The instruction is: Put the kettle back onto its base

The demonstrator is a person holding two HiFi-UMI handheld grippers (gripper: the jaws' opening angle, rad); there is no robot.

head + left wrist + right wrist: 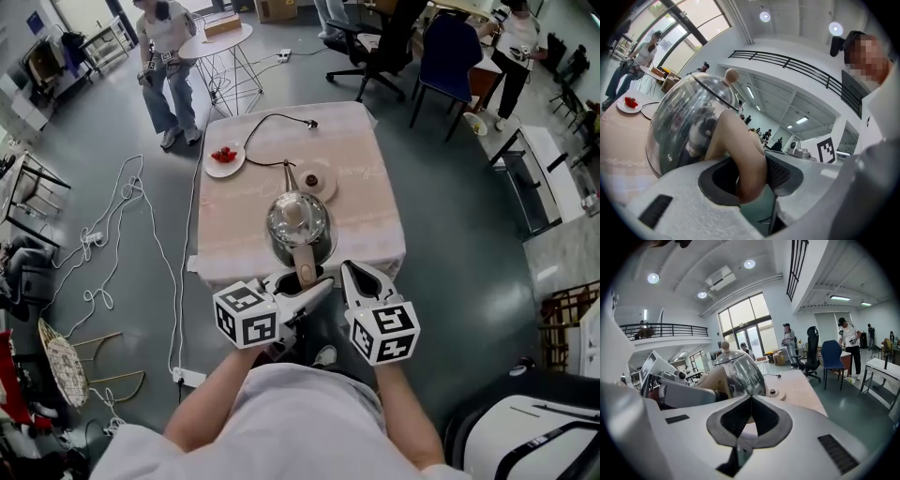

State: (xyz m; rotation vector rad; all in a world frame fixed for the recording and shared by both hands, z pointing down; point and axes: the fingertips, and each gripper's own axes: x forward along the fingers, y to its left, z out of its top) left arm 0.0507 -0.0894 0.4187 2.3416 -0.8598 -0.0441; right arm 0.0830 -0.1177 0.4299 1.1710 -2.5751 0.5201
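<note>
Table (367, 178) with pink cloth stands on grey floor (469, 234); left gripper (312, 280) clamps kettle (298, 223) handle; right gripper (350, 273) closed, empty.

This is an open, lab-like hall: grey floor (469, 253) strewn with white cables (120, 217) left of the fingers (361, 281), office chairs (375, 42) and desks (553, 178) far beyond them, a railed mezzanine (797, 65) overhead, tall glass doors (746, 333).

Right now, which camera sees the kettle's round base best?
The head view: the base shows almost whole on the table, beyond the kettle. The right gripper view catches only part; the left gripper view shows none.
</note>
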